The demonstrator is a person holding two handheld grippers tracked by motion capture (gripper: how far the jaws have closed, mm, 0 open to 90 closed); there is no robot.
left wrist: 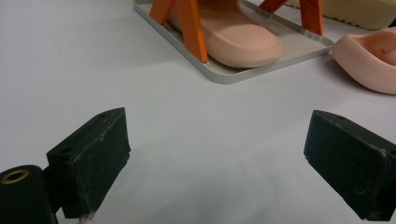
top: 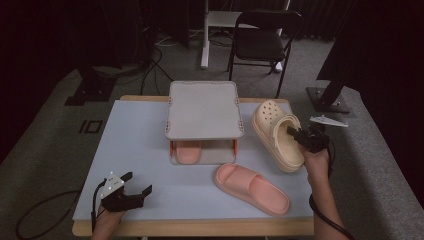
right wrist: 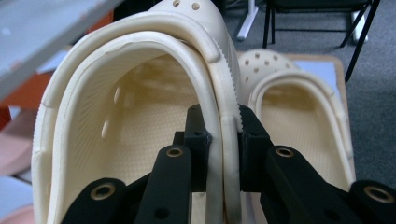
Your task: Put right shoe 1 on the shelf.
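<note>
A cream clog (right wrist: 140, 116) is tipped up at the table's right side, and my right gripper (right wrist: 223, 126) is shut on its side rim, one jaw inside the shoe and one outside. The high view shows this gripper (top: 299, 136) at the clog (top: 276, 132). A second cream clog (right wrist: 299, 107) lies just beyond the held one. One pink slide (top: 188, 151) sits on the bottom tray of a small grey rack (top: 202, 107) with orange legs. Another pink slide (top: 252, 187) lies loose in front of the rack. My left gripper (top: 139, 182) rests open at the front left, nothing between its jaws (left wrist: 215, 158).
The light blue mat (top: 135, 140) covers the wooden table, with bare room left of the rack. A black folding chair (top: 262, 40) and a white stand (top: 205, 35) are on the floor behind. Cables (top: 150, 70) trail over the carpet.
</note>
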